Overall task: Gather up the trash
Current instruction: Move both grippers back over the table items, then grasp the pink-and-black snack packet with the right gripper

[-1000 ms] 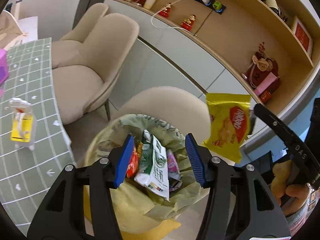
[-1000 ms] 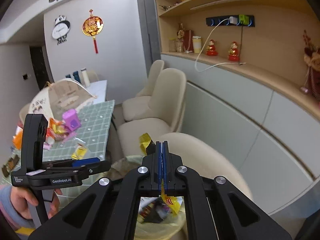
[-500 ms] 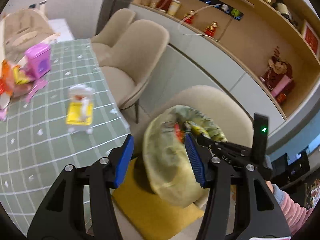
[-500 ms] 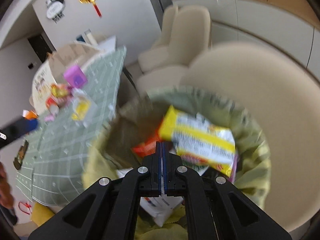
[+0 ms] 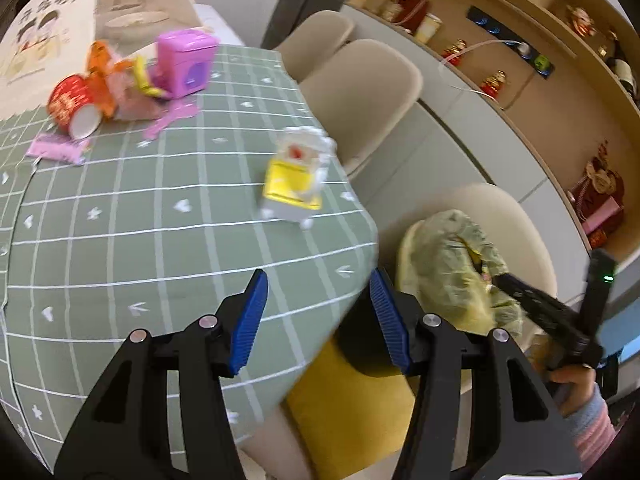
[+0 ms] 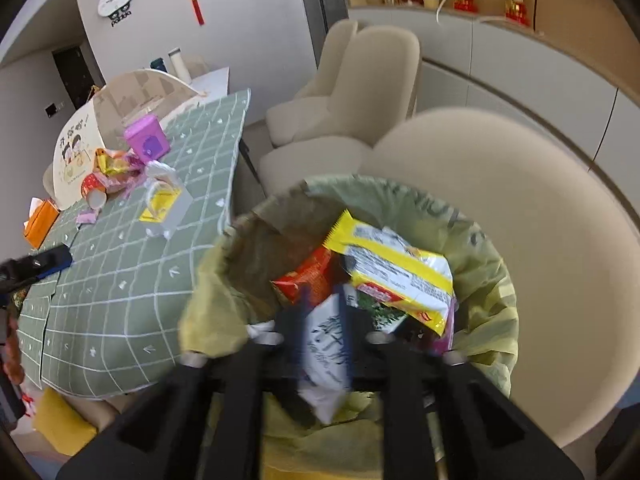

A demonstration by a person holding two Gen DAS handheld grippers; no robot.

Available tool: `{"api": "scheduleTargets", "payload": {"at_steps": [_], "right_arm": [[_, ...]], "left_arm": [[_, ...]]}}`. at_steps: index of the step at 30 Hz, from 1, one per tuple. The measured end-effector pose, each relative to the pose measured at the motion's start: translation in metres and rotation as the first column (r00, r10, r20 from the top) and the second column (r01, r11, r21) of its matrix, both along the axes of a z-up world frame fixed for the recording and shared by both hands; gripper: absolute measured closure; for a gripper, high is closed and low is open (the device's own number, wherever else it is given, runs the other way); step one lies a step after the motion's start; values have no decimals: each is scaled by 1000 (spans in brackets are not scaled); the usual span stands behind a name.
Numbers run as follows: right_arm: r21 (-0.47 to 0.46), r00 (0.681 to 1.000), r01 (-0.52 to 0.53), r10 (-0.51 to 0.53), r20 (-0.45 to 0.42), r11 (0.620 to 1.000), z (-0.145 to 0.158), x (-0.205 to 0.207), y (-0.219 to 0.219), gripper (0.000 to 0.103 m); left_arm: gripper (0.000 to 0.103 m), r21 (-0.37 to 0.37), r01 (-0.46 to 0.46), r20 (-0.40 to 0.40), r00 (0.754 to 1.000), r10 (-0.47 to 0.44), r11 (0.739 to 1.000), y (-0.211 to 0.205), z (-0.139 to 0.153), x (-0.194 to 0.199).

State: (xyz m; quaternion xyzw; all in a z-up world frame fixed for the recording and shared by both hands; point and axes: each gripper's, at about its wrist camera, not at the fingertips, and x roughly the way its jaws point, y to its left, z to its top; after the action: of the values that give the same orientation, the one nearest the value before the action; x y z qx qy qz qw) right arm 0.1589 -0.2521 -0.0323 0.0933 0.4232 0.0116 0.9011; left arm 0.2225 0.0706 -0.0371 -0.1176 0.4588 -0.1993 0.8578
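Observation:
The bin [image 6: 484,280], lined with a green bag, holds several wrappers. A yellow snack wrapper [image 6: 396,268] lies on top of them, free of any grip. My right gripper [image 6: 324,320] hangs blurred over the bin's near side, its jaws opening, and only a white packet [image 6: 326,344] lying in the bin shows between them. My left gripper [image 5: 318,316] is open and empty over the corner of the green checked table [image 5: 120,220]. Beyond it lies a clear packet with a yellow label [image 5: 296,176]. A red cup [image 5: 74,106] and crumpled wrappers [image 5: 116,80] lie further back.
A pink box [image 5: 186,62] and a printed food cover [image 5: 52,36] stand at the table's far end, and an orange tissue box [image 6: 40,222] sits near its edge. Beige chairs [image 5: 360,88] line the table's right side. A yellow cushion [image 5: 352,408] lies under the bin.
My left gripper swung from above the bin to over the table corner. My right gripper sank into the bin with the yellow wrapper and its jaws parted; the wrapper now lies loose.

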Motion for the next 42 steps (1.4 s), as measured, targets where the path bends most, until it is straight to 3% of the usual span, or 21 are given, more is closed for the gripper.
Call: {"api": "scheduleTargets", "payload": {"at_steps": [5, 12, 16, 21, 26, 31, 36, 42], "right_arm": [[-27, 998, -12, 14, 62, 1000, 25, 4, 33, 67], [6, 988, -76, 74, 137, 997, 46, 35, 105, 65], [22, 979, -143, 138, 150, 990, 42, 65, 156, 52], [16, 977, -186, 184, 110, 982, 32, 95, 210, 51], [31, 985, -164, 162, 59, 986, 19, 129, 248, 51], [28, 987, -156, 155, 42, 987, 20, 173, 282, 51], [-32, 967, -238, 240, 89, 971, 37, 231, 328, 51], [20, 956, -293, 293, -8, 956, 8, 319, 376, 52]], "left_arm": [[52, 14, -55, -19, 998, 55, 998, 40, -12, 13], [52, 73, -105, 20, 994, 104, 992, 116, -13, 46], [52, 58, -150, 28, 988, 149, 987, 167, -12, 68], [52, 3, -169, 38, 985, 169, 986, 220, -3, 111], [52, -43, -173, 83, 981, 176, 984, 242, 13, 166], [52, 0, -138, 111, 984, 137, 990, 247, 17, 212], [52, 0, -113, 84, 990, 112, 994, 266, 10, 216], [52, -18, -85, 50, 995, 86, 996, 286, -2, 216]]}}
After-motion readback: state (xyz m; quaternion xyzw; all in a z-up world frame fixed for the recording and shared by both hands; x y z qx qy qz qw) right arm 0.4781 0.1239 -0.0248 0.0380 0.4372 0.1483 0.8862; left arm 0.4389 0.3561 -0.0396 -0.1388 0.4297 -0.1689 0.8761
